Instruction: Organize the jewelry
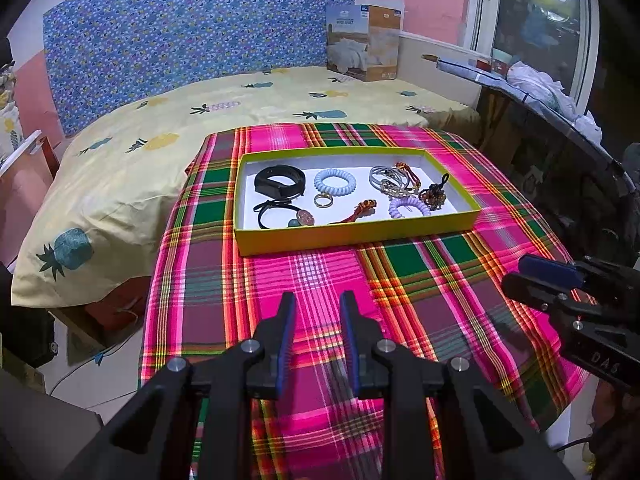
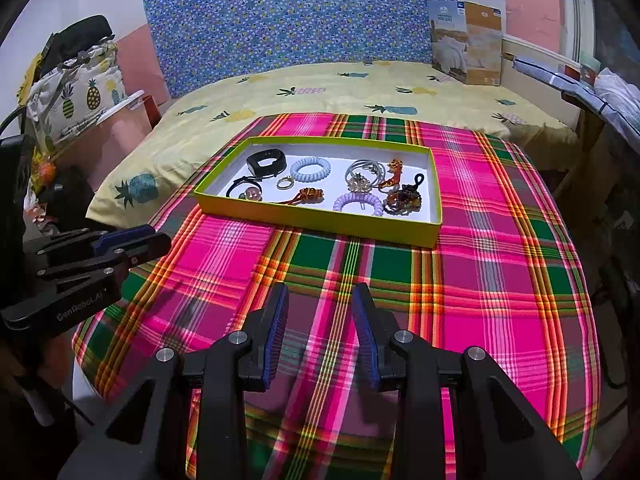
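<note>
- Left gripper [image 1: 318, 300]: jaws parted, nothing between the blue pads, hovering over the plaid cloth [image 1: 320, 280] short of the tray.
- Right gripper [image 2: 322, 292]: jaws parted a bit wider, also empty, over the same cloth; it shows at the right edge of the left wrist view.
- Yellow-green tray [image 1: 356, 234] with white floor sits on the cloth, far side from both grippers, near the bed [image 1: 160, 120].
- Tray contents, all loose inside:
  - black band [image 1: 280, 186] at the left end
  - pale blue coil tie [image 1: 335, 180] beside it
  - gold ring [image 1: 321, 200] just in front of that tie
  - lilac coil tie [image 1: 408, 206] toward the right
  - silver bangles [image 1: 386, 178] behind it
  - beaded piece [image 1: 434, 196] at the right end
- Neither gripper touches the tray.
</note>
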`<state>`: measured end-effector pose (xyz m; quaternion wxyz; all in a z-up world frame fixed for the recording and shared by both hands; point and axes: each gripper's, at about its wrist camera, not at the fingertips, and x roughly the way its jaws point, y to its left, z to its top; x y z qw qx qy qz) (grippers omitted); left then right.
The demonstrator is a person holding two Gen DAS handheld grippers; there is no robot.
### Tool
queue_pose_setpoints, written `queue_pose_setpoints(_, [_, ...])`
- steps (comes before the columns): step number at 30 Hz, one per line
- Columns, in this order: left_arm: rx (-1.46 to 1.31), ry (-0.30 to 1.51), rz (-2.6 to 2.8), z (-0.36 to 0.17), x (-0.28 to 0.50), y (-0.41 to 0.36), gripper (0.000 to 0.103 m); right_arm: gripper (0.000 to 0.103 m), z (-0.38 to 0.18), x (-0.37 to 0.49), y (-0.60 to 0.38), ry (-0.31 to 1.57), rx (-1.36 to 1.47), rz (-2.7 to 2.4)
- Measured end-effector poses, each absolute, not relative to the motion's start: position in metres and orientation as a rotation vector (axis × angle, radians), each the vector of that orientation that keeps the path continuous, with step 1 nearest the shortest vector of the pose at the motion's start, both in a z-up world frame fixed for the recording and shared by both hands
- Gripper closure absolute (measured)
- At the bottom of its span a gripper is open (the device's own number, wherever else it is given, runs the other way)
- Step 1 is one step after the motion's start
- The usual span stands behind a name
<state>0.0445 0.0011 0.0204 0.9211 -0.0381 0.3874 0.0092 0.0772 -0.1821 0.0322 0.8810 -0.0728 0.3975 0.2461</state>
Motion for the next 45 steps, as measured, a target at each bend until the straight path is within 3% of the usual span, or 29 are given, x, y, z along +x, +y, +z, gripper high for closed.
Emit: queue_pose_setpoints(45, [-0.054,0.801,0.05,0.015,0.0402,-0.0008,0.08,0.069,0.0294,0.0775,-0.1758,0.843,-0.161,0.516])
